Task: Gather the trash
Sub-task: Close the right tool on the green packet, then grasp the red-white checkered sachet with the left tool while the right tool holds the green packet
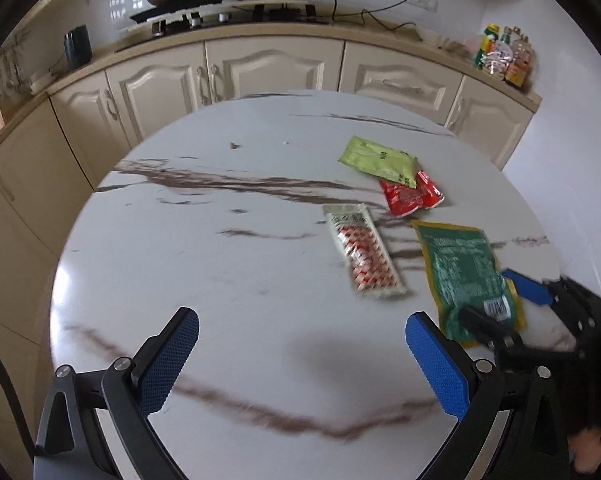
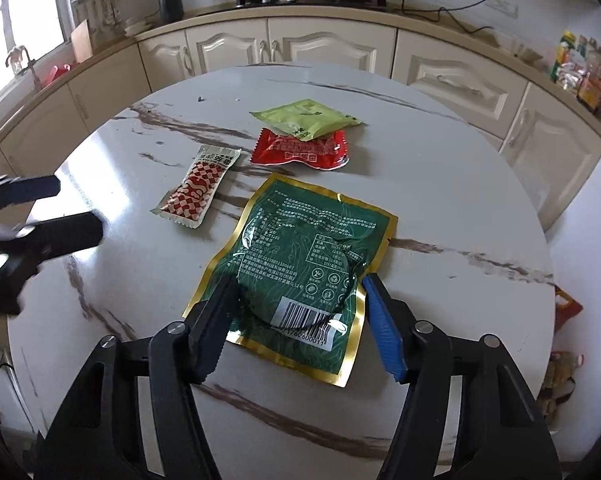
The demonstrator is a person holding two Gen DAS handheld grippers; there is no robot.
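I have the right gripper [image 2: 294, 320] straddling the green packet [image 2: 300, 272] on the table [image 2: 460, 208], jaws not yet clenched on it, the left gripper [image 1: 300, 360] released and empty; next I'd pinch the packet's edge and lift.

The green pouch [image 2: 300, 264] carries a barcode label with digits partly readable as "1760 600011"; its other print and the remaining wrappers' text are illegible.
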